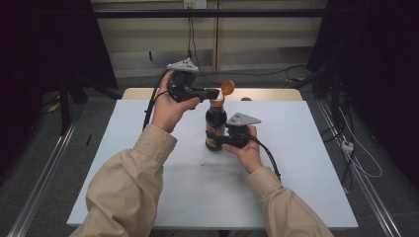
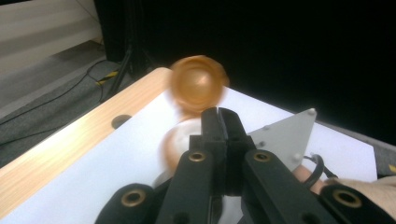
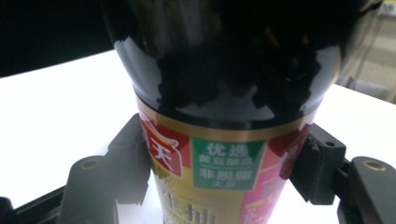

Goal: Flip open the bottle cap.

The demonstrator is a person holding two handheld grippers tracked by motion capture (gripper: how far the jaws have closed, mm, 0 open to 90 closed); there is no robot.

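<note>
On the white table (image 1: pixel 296 163), the right gripper (image 1: pixel 223 140) clamps the dark labelled sauce bottle (image 1: pixel 215 129) — its orange flip cap (image 1: pixel 227 88) already stands open beside the closed, empty left gripper (image 1: pixel 216 92) — pouring or reclosing remains.

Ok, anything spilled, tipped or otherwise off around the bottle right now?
Nothing stands out. The dark sauce bottle stands upright on the white table, clamped at its label by the right claw. Its orange flip cap is hinged open, with the shut left claw beside it. There is one tiny speck on the table near the bottle, too small to identify.
</note>
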